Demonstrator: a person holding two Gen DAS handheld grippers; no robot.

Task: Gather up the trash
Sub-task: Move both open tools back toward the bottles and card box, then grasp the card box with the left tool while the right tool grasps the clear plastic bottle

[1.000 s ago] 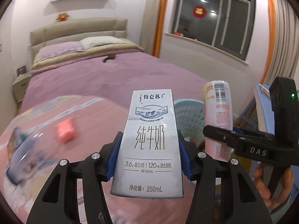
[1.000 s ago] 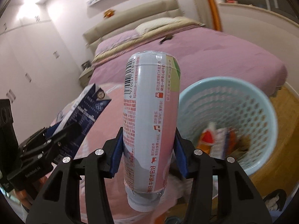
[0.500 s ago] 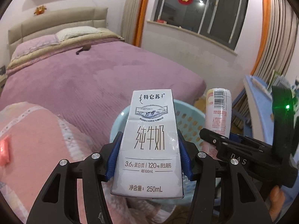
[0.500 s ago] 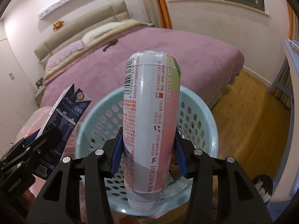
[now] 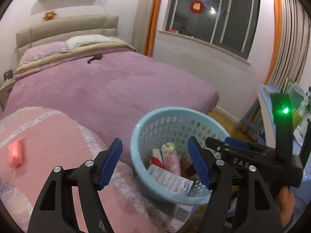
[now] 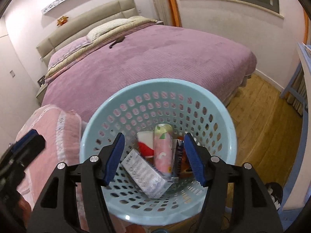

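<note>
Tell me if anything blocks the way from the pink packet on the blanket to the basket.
Nothing visible does. The pink packet lies alone on the pink blanket, and the blue basket beside it is open-topped. The left tool, jaws opening, holds nothing.

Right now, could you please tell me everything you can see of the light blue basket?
The basket is round, pale blue, seemingly plastic, with a smooth solid rim and walls pierced by rows of oval holes. It stands upright and open-topped beside the purple bed, against a pink quilt. Inside lie a pink bottle, a white carton and other packaging. Neither open gripper touches it.
</note>
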